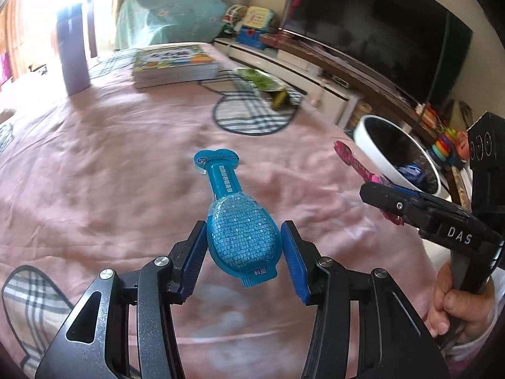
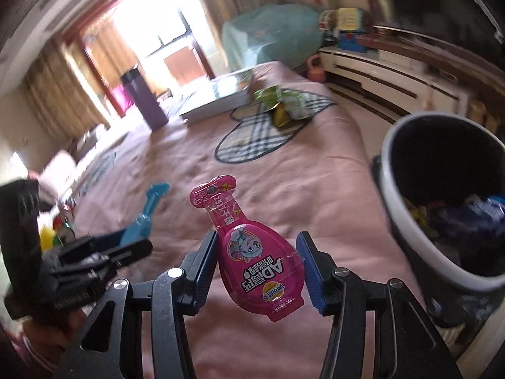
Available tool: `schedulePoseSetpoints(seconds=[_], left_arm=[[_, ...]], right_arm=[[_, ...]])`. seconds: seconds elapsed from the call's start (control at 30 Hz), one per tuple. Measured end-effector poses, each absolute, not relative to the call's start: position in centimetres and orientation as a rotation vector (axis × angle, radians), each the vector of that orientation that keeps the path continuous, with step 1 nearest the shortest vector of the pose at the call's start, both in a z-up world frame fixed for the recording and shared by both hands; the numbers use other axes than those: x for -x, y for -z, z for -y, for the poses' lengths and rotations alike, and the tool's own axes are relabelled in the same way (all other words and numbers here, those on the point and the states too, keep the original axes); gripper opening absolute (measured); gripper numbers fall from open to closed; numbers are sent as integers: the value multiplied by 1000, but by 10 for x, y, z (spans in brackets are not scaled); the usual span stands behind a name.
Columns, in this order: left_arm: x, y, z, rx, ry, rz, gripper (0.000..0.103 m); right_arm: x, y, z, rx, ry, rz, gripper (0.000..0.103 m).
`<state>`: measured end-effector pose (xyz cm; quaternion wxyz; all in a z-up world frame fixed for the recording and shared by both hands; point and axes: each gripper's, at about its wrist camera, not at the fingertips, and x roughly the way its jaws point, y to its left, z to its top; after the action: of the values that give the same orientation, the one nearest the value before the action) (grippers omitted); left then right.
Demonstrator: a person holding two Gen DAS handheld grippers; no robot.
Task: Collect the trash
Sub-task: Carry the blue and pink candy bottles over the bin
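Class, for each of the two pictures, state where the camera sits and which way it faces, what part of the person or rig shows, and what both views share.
Left wrist view: sits on the left gripper, looking forward and down over the pink bed cover; shows its fingers around a blue packet, plus the right gripper and right hand.
Right wrist view: sits on the right gripper, facing likewise; shows its fingers around a pink packet, plus the left gripper.
Shared: both packets, white-rimmed bin, book stack.
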<state>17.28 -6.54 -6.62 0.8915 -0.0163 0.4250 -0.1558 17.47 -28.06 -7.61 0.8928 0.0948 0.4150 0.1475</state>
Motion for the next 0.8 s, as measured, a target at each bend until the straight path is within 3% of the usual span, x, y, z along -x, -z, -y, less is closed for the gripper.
schedulePoseSetpoints(seconds=[0.8], left_arm=[[-155,41,143,-73,427,-833,47]], right_arm=[[-136,49,353,-278,-199,-763,51]])
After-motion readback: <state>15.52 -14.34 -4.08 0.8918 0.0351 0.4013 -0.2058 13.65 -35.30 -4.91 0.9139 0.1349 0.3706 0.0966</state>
